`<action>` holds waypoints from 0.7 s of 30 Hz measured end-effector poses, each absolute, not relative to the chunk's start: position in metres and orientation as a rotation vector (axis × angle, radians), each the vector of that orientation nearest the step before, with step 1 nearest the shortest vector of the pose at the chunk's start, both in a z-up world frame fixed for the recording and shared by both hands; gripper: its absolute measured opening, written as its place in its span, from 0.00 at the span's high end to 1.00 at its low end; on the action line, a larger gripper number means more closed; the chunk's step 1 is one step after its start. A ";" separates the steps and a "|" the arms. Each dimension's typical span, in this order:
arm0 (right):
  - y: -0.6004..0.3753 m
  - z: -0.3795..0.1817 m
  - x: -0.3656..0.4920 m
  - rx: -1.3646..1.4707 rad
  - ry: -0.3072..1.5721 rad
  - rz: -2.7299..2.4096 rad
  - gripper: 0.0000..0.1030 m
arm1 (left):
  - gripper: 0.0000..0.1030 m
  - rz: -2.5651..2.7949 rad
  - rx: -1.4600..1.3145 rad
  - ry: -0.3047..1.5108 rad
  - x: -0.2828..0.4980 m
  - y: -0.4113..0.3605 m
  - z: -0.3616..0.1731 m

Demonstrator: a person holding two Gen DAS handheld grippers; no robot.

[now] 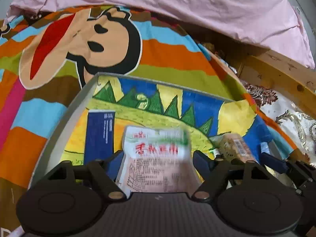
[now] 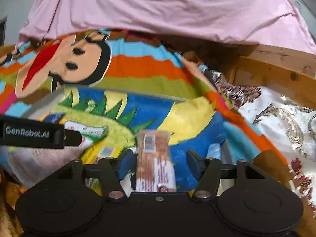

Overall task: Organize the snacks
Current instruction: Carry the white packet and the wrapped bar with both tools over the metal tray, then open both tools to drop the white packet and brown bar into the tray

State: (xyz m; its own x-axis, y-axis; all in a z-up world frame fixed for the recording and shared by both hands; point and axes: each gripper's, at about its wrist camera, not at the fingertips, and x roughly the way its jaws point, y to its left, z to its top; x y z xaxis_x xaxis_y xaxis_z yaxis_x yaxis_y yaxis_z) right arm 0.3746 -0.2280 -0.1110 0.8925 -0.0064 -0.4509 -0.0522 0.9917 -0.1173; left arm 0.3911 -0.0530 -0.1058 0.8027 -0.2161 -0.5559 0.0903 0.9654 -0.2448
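So: both grippers sit over the tray (image 1: 59, 138) — shallow, grey-rimmed, its floor a crayon-like drawing of green peaks on blue and yellow. It rests on a striped cartoon-monkey blanket (image 1: 158, 55), with a crumpled pink sheet (image 1: 177, 4) behind it.

Left gripper (image 1: 158, 158): jaws apart, pads clear of the pouch (image 1: 156, 154) lying between them on the tray floor. The pouch is flat, glossy and pale pink with a green top band and red characters, too blurred to read. Left of it in the tray lies a dark blue box (image 1: 99, 134), matte and rectangular, with small white print that is unreadable.

Right gripper (image 2: 158, 160): jaws apart, with a long narrow bar (image 2: 156, 158) between them in a clear wrapper, brown contents, barcode at the far end. I can't tell whether the left pad touches it; the right pad is clear of it.

Only the right view shows the "GenRobot.AI" lettering on the other gripper's black body (image 2: 29, 132) and the floral brocade cloth (image 2: 276, 118) right of the tray in full. Only the left view shows the blue box clearly.
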 end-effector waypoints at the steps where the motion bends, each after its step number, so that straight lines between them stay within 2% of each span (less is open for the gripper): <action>1: -0.230 -0.104 0.372 -0.116 0.449 0.018 0.30 | 0.21 -0.168 -0.212 0.607 0.389 -0.053 -0.101; 4: -0.236 -0.082 0.360 -0.090 0.389 -0.001 0.19 | 0.13 -0.184 -0.222 0.543 0.378 -0.050 -0.081; 10: -0.246 -0.026 0.320 -0.047 0.240 -0.024 0.04 | 0.02 -0.184 -0.202 0.394 0.344 -0.047 -0.033; 13: -0.249 -0.002 0.295 -0.036 0.174 -0.023 0.01 | 0.01 -0.172 -0.192 0.325 0.323 -0.044 -0.009; 21: -0.255 0.043 0.227 -0.019 0.036 -0.010 0.01 | 0.01 -0.139 -0.193 0.179 0.262 -0.030 0.036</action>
State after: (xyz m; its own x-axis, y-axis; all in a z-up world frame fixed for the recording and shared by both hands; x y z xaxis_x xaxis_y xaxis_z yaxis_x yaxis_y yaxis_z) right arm 0.2269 -0.2552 0.0429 0.9993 -0.0103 -0.0362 0.0096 0.9998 -0.0188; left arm 0.2625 -0.0302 0.0365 0.9745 -0.1544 -0.1630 0.1201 0.9718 -0.2027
